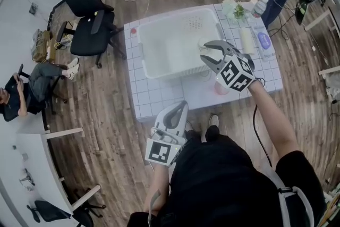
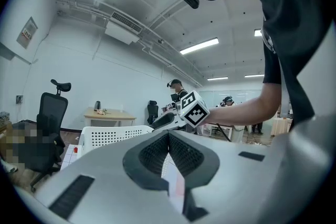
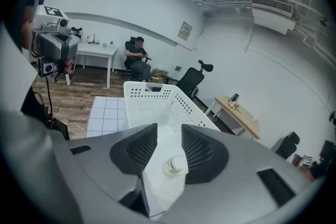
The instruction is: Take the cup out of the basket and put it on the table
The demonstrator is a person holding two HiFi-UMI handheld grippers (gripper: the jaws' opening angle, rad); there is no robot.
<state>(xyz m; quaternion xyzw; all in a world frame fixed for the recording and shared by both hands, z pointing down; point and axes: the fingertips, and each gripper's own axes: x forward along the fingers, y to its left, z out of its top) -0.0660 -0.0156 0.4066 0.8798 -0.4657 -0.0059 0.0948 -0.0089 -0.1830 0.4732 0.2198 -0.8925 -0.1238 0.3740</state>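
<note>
**Right gripper (image 1: 205, 53) above the basket (image 1: 143, 56); cup (image 3: 174, 165) not yet lifted.**

The left gripper (image 1: 182, 106) is held level at the near edge of the table (image 1: 159, 97), jaw tips together, nothing between them. The right gripper angles down over the right side of the basket, jaws partly apart. The right gripper view shows the cup through the gap, resting on the basket floor, with neither pad pressing on it. Beyond the basket, a bottle (image 1: 260, 6) stands at the table's far right corner.

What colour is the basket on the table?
White basket, perforated walls; right gripper view shows it best.
</note>
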